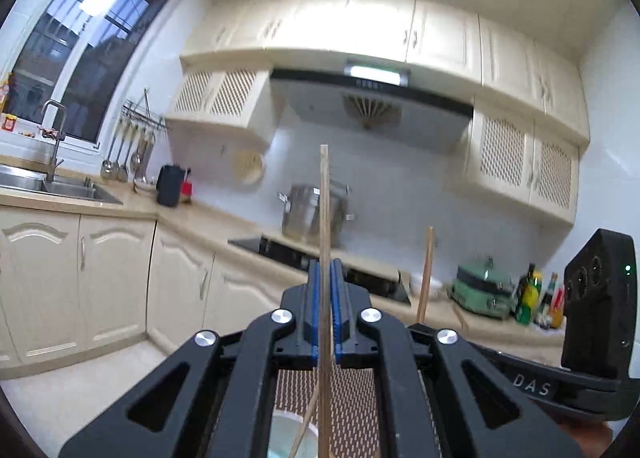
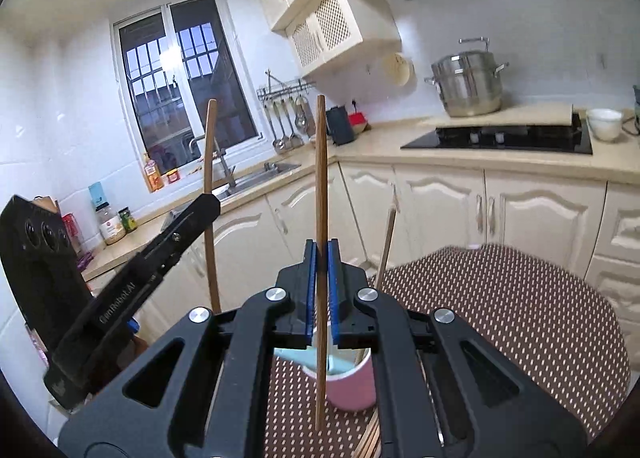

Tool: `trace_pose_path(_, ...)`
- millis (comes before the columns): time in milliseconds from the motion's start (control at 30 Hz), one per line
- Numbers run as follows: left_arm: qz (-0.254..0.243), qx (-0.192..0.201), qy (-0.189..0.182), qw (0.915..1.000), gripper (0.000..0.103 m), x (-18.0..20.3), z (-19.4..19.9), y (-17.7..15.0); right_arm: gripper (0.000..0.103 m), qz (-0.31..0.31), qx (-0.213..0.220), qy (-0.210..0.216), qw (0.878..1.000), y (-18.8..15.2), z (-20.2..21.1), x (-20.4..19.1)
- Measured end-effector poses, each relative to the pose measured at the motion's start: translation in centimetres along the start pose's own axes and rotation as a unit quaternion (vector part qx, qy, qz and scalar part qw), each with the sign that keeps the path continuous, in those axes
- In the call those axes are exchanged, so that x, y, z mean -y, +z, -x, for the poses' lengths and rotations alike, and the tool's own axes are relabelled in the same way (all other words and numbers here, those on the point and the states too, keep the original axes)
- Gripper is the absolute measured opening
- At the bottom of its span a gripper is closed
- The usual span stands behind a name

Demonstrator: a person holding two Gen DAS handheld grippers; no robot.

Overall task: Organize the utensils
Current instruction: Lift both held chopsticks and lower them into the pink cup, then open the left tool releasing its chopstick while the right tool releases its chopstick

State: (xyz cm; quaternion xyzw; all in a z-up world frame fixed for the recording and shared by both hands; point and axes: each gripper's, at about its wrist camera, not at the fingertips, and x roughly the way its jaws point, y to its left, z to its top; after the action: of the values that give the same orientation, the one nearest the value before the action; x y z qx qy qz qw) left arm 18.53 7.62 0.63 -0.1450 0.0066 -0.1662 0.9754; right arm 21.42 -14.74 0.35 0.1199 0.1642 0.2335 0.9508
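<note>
My left gripper (image 1: 325, 278) is shut on a wooden chopstick (image 1: 324, 217) that stands upright between its blue pads, above a brown dotted mat (image 1: 352, 410) and a pale round rim (image 1: 286, 436) below. My right gripper (image 2: 321, 258) is shut on another upright wooden chopstick (image 2: 320, 177), whose lower end hangs over a pink cup (image 2: 352, 386) holding a light blue utensil (image 2: 304, 360) and a chopstick (image 2: 386, 246). The left gripper (image 2: 200, 209) with its chopstick (image 2: 210, 145) shows at the left of the right wrist view. The right gripper's chopstick (image 1: 426, 274) shows in the left wrist view.
The pink cup stands on a round table with the dotted mat (image 2: 520, 318). More chopsticks (image 2: 370, 440) lie at the mat's front. Behind are cream cabinets (image 2: 440, 209), a black hob (image 2: 500, 137), a steel pot (image 2: 468, 85), a white bowl (image 2: 606, 123) and a sink (image 2: 256, 173).
</note>
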Motion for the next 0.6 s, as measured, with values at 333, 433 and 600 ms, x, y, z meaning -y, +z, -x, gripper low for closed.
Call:
trace_pose_path(333, -0.011, 0.074, 0.048, 0.9961, 0.005, 0.3, -2.9, -2.4, 0.006, 0.005, 0.055, -0.011, 0.998, 0.5, -1.8, 1.1)
trace_pose_path(433, -0.015, 0.082, 0.055, 0.9950, 0.005, 0.5, -3.7, -3.2, 0.006, 0.009, 0.057, -0.014, 0.998, -0.1, -2.8, 1.5)
trace_pose_path(600, -0.033, 0.086, 0.067, 0.9935, 0.005, 1.0, -4.5, -4.5, 0.006, 0.005, 0.049, -0.016, 0.999, -1.1, -4.0, 2.6)
